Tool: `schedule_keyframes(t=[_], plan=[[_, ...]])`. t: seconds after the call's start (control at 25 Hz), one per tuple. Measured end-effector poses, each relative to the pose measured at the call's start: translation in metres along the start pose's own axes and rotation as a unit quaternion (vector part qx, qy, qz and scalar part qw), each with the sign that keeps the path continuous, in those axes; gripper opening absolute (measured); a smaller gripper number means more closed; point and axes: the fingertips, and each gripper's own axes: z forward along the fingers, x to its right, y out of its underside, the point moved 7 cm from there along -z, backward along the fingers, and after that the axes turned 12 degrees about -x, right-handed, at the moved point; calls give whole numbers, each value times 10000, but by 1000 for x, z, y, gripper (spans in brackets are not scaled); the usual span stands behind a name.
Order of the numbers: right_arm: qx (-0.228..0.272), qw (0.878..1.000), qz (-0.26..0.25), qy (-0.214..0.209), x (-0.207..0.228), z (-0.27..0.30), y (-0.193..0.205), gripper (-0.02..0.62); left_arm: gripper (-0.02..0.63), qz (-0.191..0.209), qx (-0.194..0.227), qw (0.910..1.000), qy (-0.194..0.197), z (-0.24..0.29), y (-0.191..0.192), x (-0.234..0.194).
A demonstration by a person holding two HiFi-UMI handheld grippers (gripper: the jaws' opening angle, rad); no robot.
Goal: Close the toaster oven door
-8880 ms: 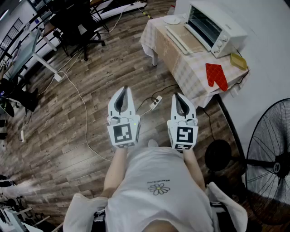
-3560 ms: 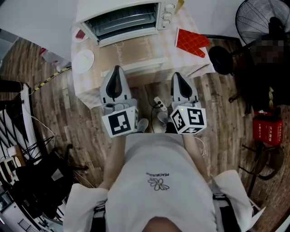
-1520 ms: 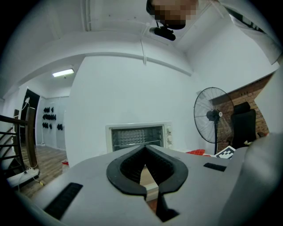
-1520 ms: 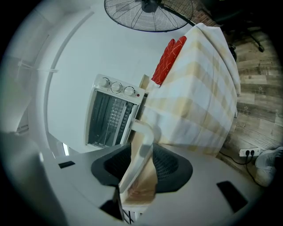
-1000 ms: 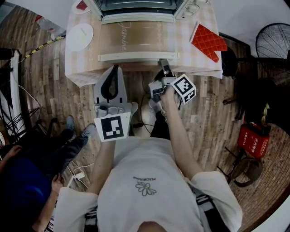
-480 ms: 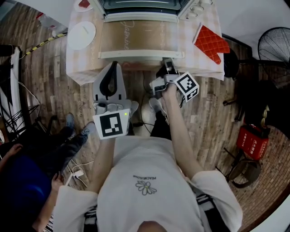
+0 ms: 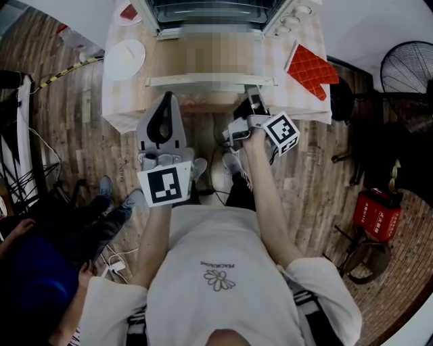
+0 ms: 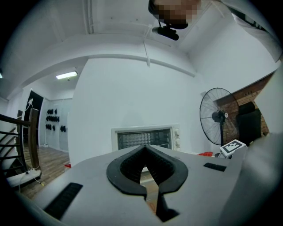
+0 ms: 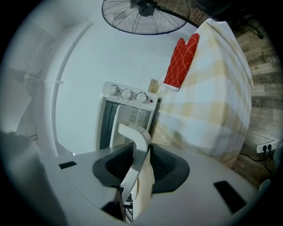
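Checked table (image 7: 122, 101) carries the oven (image 7: 210, 10), its door (image 7: 210, 57) lying open and flat toward us. Our right gripper (image 7: 252, 94) is clamped on the right end of the handle (image 9: 138, 145). Our left gripper (image 7: 164, 98), jaws together and empty, hovers just off the table edge.

white t-shirt (image 7: 223, 246) with small flower print (image 7: 220, 280)

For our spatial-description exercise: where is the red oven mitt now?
In the head view, the red oven mitt lies on the right side of the table, just right of the open toaster oven door.
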Motion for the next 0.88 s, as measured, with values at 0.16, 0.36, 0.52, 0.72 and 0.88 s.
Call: schedule_keyframes(t=[0.16,0.36,0.52,0.72,0.88], plan=[[83,9999,-20,-134,-10,0,-4,95,14,53,115,9999,-29,-3,-5,-4],[79,9996,-159,-200,-23,3,-9,110,15,36,235,9997,-100,-5,-12,-9],[155,9993,-162,-293,-34,6,-16,114,15,47,325,9993,-168,-8,-16,-13],[236,9980,-234,-542,-56,13,-27,118,14,51,433,9988,-218,-11,-22,-15],[307,9967,-316,-688,-71,22,-37,118,14,54,499,9984,-256,-12,-27,-17]])
